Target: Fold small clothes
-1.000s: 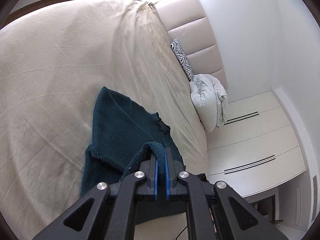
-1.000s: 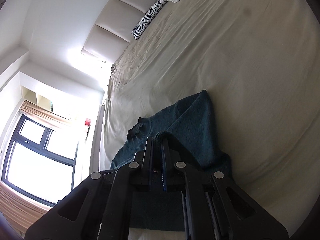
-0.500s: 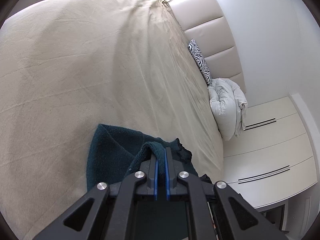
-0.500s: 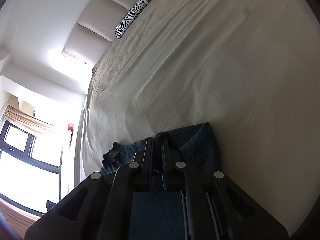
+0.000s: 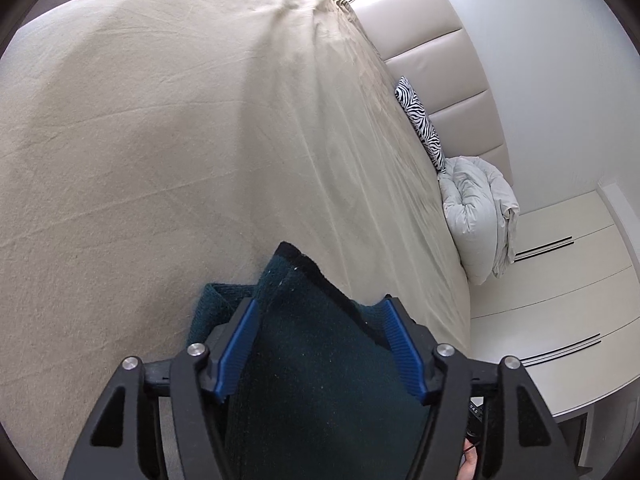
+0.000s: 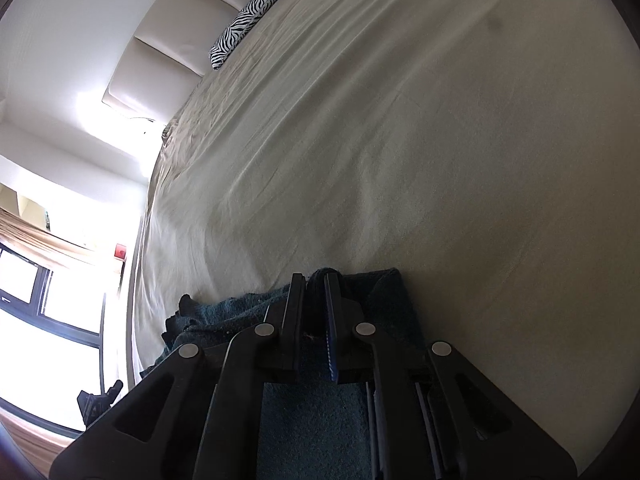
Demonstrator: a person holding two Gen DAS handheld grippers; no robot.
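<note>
Two tools on one teal garment (image 5: 320,360) at near edge of bed (image 5: 160,140): your left tool (image 5: 320,312) spread wide, cloth lying between pads; your right tool (image 6: 316,284) pinching fold.

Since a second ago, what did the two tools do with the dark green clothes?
The left tool opened and let go of the dark green garment; its blue pads now stand wide apart with the cloth lying between them. Both tools carried the cloth's edge back toward the near side of the bed, so less of it shows spread out. The right tool stays shut on the garment. The zebra pillow and white duvet did not move.
</note>
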